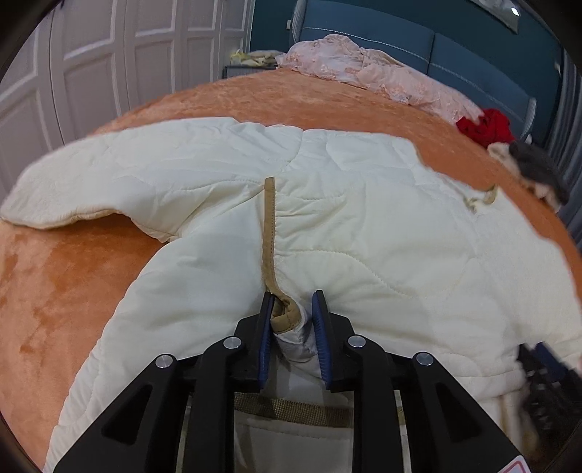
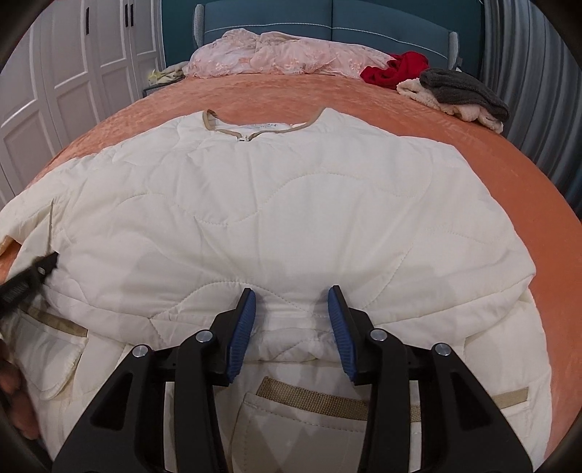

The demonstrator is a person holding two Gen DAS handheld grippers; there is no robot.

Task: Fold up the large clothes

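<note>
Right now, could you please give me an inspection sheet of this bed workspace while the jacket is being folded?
Surface: orange bedspread, bare around the jacket.
Job's things: cream quilted jacket lies spread flat, collar towards the headboard; tan trim strip runs down its edge.
Clutter: pink lace fabric, red garment, grey and cream pile, all near the headboard.
Grippers: left gripper has the jacket's trimmed edge bunched between its pads; right gripper open over a fold of the jacket.
Cables: nothing seen.
Surroundings: white panelled wardrobe doors, blue headboard.
</note>
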